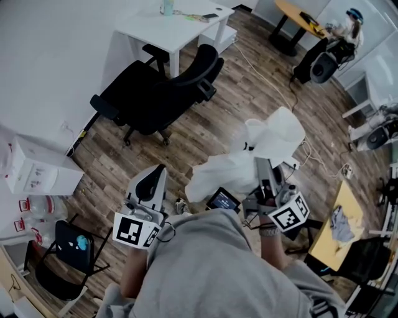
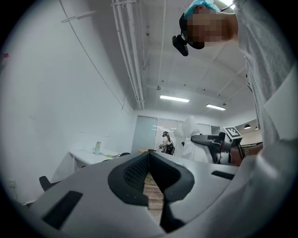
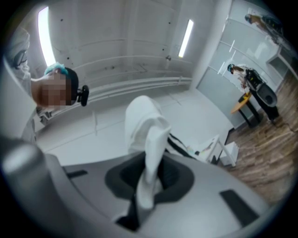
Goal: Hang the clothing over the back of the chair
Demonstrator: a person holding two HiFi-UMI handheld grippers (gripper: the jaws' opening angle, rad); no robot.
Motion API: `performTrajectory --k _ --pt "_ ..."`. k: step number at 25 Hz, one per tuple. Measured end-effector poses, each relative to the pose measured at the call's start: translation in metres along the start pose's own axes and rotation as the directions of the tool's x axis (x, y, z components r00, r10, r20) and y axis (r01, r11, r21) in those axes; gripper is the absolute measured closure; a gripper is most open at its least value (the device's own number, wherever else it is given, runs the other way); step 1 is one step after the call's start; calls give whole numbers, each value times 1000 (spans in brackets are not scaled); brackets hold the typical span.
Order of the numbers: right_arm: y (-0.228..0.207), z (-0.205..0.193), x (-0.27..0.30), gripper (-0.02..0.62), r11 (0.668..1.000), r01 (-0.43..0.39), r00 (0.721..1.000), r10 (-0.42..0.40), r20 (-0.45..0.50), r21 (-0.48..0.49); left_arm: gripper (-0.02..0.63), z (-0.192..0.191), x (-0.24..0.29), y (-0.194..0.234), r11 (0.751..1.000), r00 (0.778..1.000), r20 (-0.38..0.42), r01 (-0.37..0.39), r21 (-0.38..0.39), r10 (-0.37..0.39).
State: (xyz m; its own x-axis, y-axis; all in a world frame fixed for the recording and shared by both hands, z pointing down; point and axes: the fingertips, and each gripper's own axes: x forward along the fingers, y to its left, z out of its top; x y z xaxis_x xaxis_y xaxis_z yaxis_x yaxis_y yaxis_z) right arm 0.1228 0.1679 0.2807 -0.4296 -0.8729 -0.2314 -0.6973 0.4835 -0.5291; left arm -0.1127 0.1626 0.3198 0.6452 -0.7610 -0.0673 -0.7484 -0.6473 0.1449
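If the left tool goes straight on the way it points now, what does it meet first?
The way looks free: the left tool aims between the chair and the clothing, probably toward the far table; depth is unclear.

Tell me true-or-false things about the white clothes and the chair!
1. The right gripper has its jaws shut on the white clothing. True.
2. The white clothing hangs over the black chair. False: it is held up in the air, apart from the chair.
3. The left gripper holds a sock. False: its jaws are together with nothing between them.
4. The black chair stands next to a white table. True.
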Motion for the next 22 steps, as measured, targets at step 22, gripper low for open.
performTrajectory --k 22 --pt "-46 12 73 545 1000 -23 1000 23 -8 5 571 3 35 52 996 996 3 -92 8 92"
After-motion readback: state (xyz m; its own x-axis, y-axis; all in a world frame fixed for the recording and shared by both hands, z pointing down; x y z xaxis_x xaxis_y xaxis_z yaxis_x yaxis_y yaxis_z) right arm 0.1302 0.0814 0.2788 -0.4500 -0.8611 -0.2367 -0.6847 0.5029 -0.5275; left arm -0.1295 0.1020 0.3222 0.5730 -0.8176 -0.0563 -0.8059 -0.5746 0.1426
